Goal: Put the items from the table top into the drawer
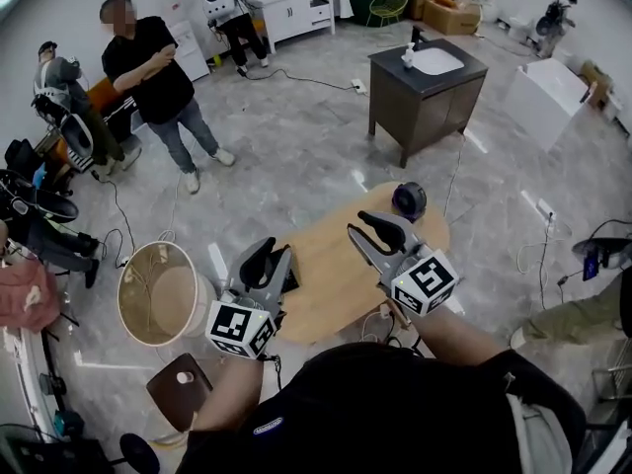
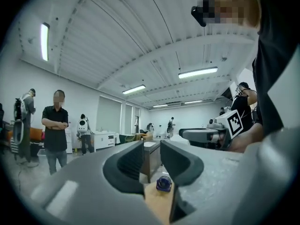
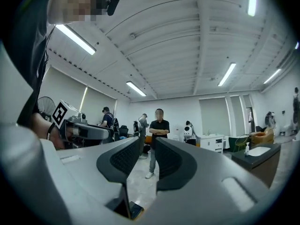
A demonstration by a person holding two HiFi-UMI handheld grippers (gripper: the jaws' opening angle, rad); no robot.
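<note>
Both jaws apart, left gripper [image 1: 269, 257], right gripper [image 1: 367, 225], by wooden table [image 1: 336, 289]

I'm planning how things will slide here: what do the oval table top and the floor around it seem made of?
Oval table top: probably light wood or wood-look laminate, matt; even tan colour, no glare.
Floor: apparently polished grey stone or tile; cloudy veining and bright streaks of reflected light.

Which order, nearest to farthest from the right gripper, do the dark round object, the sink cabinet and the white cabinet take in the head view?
1. dark round object, on the table's far end, just beyond the right gripper.
2. sink cabinet, mid-floor beyond the table.
3. white cabinet, at the far wall.
</note>
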